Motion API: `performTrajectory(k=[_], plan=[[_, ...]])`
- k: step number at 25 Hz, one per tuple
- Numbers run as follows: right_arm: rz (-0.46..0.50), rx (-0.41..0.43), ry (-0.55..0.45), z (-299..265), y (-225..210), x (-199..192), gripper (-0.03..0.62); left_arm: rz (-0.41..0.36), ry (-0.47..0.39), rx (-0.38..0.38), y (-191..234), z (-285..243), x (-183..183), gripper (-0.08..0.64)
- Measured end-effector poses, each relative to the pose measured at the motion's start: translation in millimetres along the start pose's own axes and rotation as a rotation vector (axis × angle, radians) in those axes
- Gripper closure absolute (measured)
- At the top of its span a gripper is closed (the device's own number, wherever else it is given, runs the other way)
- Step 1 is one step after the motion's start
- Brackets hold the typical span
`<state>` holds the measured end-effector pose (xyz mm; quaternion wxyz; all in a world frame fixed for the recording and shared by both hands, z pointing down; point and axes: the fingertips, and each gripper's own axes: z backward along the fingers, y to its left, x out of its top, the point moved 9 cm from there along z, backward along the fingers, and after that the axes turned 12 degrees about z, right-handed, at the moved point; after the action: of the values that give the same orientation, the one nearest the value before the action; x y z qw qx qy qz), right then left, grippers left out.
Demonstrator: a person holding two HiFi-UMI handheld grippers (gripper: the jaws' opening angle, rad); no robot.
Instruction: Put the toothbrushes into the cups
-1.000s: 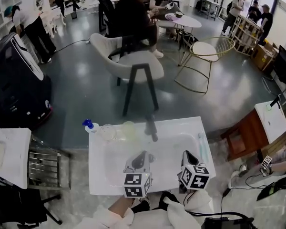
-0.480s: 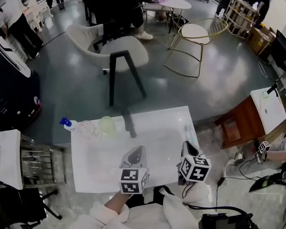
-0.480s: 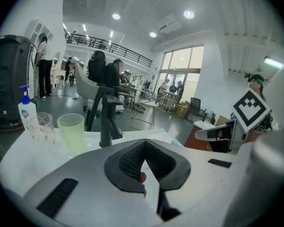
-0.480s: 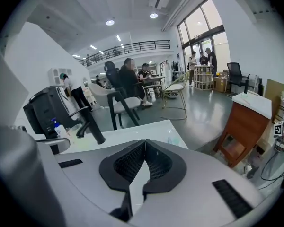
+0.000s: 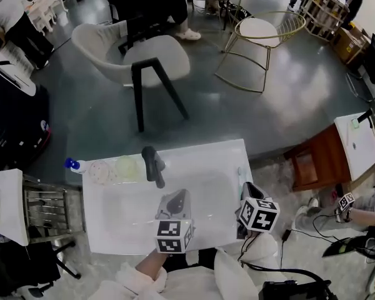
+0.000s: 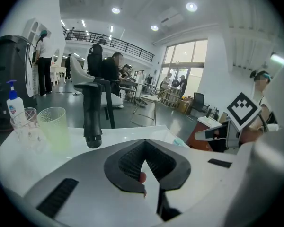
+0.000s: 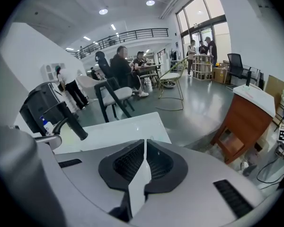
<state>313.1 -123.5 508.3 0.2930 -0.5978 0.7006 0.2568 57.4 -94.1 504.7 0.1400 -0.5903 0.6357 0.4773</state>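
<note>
White-bodied left tool [image 5: 177, 197] and right tool [image 5: 245, 187] hover over the near edge of the white basin worktop [image 5: 112, 225]. Each gripper view shows its black ribbed pads closed tip to tip, with nothing between them. A slim, pale toothbrush [image 5: 240, 173], small in the head view, lies on the worktop's right rim. Its long axis runs near to far, just ahead of the right tool, so that tool is judged the nearer and should approach across the handle. A black faucet [image 5: 153, 166] stands at the far middle. The green cup [image 5: 126, 167] and clear cup [image 5: 101, 172] stand upright at the far left corner, well apart from the toothbrush, with a blue-capped pump bottle [image 5: 72, 165] beyond them.
</note>
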Motion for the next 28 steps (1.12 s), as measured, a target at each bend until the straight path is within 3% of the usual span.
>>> performTrajectory(k=[9, 12, 22, 28], plan=[[0.033, 0.073, 0.111, -41.1, -7.6, -5.3, 0.563, 0.014, 0.056, 0.037, 5.4, -26.5, -6.2, 0.563], [0.05, 0.092, 0.167, -47.4, -10.1, -13.1, 0.483, 0.024, 0.068, 0.05, 9.8, -32.4, -8.4, 0.563], [0.161, 0.096, 0.315, -64.0, -9.9, -20.4, 0.485, 0.056, 0.122, 0.042, 13.1, -49.0, -21.3, 0.563], [0.18, 0.107, 0.394, -70.6, -8.9, -23.9, 0.486, 0.077, 0.131, 0.058, 23.2, -52.5, -25.3, 0.563]])
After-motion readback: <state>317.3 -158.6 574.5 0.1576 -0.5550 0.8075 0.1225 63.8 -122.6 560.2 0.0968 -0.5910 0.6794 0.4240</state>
